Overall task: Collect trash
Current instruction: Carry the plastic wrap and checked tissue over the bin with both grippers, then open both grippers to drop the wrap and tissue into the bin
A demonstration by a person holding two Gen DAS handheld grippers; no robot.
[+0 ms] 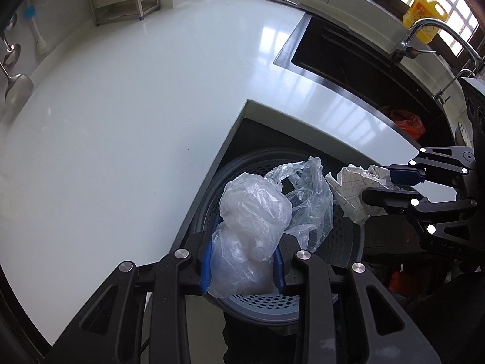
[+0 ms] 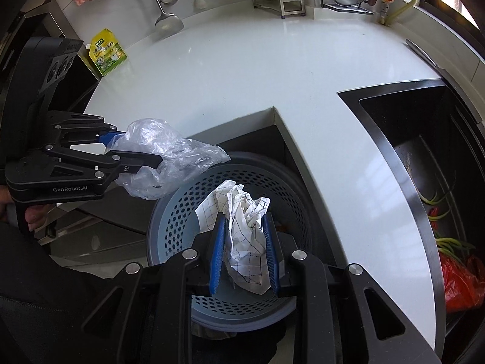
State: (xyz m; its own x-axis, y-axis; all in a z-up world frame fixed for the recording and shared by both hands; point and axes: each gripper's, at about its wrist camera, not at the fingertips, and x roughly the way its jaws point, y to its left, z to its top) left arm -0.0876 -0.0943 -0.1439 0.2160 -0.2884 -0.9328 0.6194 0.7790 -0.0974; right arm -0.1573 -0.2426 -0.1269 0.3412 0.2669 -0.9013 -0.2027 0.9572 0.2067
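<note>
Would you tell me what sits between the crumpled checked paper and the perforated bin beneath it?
Nothing: in the right wrist view the checked paper, clamped in the right gripper, hangs over the bin with only open air between.

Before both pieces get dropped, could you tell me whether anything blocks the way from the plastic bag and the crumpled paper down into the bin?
Nothing visible does. The plastic bag in the left gripper and the crumpled paper in the right gripper both hang over the open bin, with no lid on it.
</note>
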